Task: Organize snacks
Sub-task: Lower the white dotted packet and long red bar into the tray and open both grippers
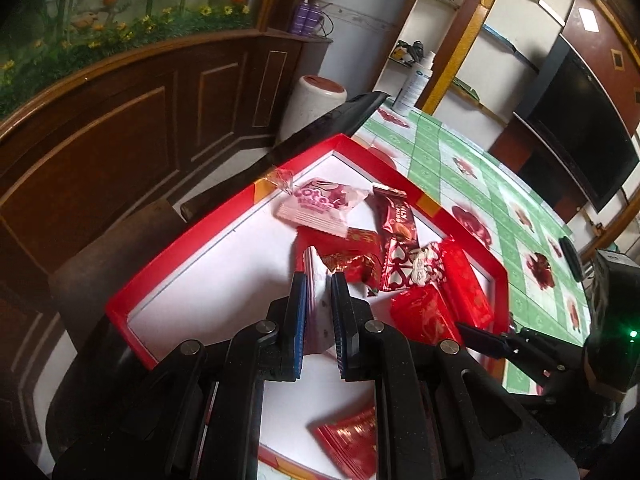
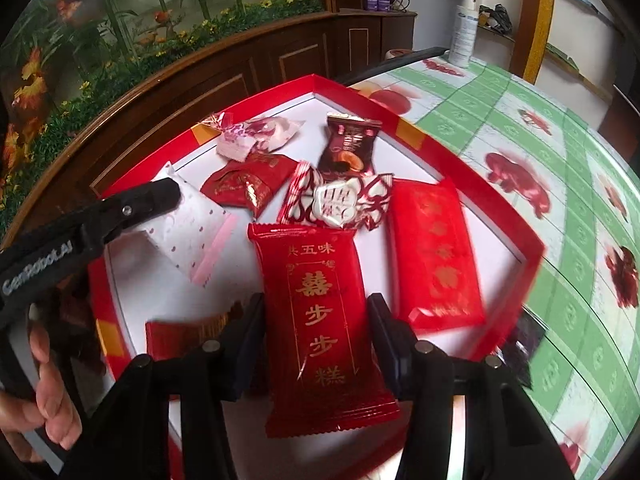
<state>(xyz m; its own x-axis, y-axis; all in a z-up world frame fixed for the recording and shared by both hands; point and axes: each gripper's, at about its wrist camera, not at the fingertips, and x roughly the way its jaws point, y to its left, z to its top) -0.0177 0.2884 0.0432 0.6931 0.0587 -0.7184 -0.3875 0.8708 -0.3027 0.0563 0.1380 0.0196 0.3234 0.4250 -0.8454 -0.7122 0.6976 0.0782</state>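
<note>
A red-rimmed tray (image 2: 432, 152) with a white floor lies on the table and holds several wrapped snacks. My right gripper (image 2: 318, 312) is shut on a long red packet with gold characters (image 2: 320, 320), held just over the tray's near part. Another red packet (image 2: 434, 256) lies right of it. A heart-patterned candy (image 2: 340, 204), a dark brown packet (image 2: 348, 144) and a pink-white packet (image 1: 316, 208) lie further back. My left gripper (image 1: 319, 284) is shut on a white dotted packet (image 2: 192, 236) above the tray's left side.
The table wears a green-and-white checked cloth with red flowers (image 2: 520, 160). A white bottle (image 2: 464, 32) stands at its far edge. A dark wooden cabinet (image 1: 120, 140) runs behind the tray. A person's hand (image 2: 48, 420) grips the left tool. A dark wrapper (image 2: 520, 344) lies outside the tray's right rim.
</note>
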